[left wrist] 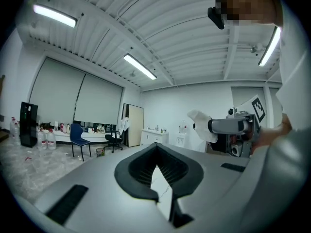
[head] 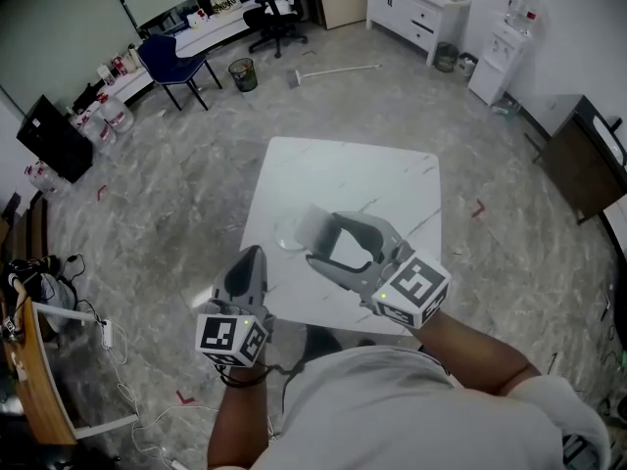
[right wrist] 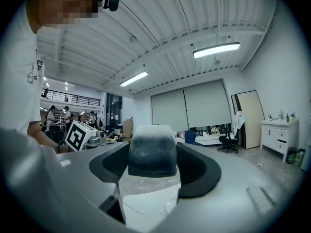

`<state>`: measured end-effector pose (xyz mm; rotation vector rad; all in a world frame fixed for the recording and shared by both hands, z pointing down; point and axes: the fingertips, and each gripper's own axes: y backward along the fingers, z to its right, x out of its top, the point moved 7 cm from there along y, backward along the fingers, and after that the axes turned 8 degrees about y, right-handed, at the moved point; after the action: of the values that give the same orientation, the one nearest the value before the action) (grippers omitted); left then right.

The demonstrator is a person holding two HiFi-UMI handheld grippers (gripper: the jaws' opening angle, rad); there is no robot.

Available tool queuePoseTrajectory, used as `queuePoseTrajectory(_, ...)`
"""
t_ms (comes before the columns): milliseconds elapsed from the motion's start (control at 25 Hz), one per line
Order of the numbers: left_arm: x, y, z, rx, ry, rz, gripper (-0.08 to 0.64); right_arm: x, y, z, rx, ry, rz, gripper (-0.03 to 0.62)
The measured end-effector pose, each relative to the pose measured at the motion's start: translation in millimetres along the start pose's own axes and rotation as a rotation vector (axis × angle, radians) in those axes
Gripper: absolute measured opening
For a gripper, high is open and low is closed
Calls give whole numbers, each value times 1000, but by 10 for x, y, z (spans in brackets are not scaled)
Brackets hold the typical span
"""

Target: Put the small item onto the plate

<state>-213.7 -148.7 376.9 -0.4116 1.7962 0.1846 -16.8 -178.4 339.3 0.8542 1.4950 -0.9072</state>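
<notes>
In the head view my right gripper [head: 318, 238] hangs over the near part of the white marble table [head: 382, 179], shut on a small whitish item [head: 313, 220]. The right gripper view shows the item [right wrist: 151, 152] as a grey-white block wedged between the jaws of the right gripper [right wrist: 151, 174]. A small clear plate [head: 287, 239] seems to lie on the table just left of the item. My left gripper [head: 251, 254] is shut and empty at the table's near left edge. The left gripper view shows the left gripper [left wrist: 158, 168] and, further right, the item [left wrist: 200, 125].
The table stands alone on a grey marbled floor. Far off are a blue chair [head: 168, 65], a bin [head: 242, 73], white cabinets [head: 416, 8] and a dark desk [head: 588, 160]. Cables lie on the floor at the near left [head: 118, 370].
</notes>
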Motion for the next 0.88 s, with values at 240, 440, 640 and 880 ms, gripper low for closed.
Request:
queuePoseTrajectory(240,-239,-748,-646,-28,29,-96,5,-469,-713,481,-22,-31,-113,291)
queuePoseTrajectory(440,-440,-1233,-1114,-59,47,-160,5,-971,-1211,726,-38,-65,-225,291)
queuePoseTrajectory(640,-869,-1650,-1564,-74,58,-237,6,-1617,-1629,965,-62,-120,-337,291)
queuePoseTrajectory(880,-1575,-2061,-2012,-105,84,-314,5,-2375,-2081,1106,-48,-117,-475,291)
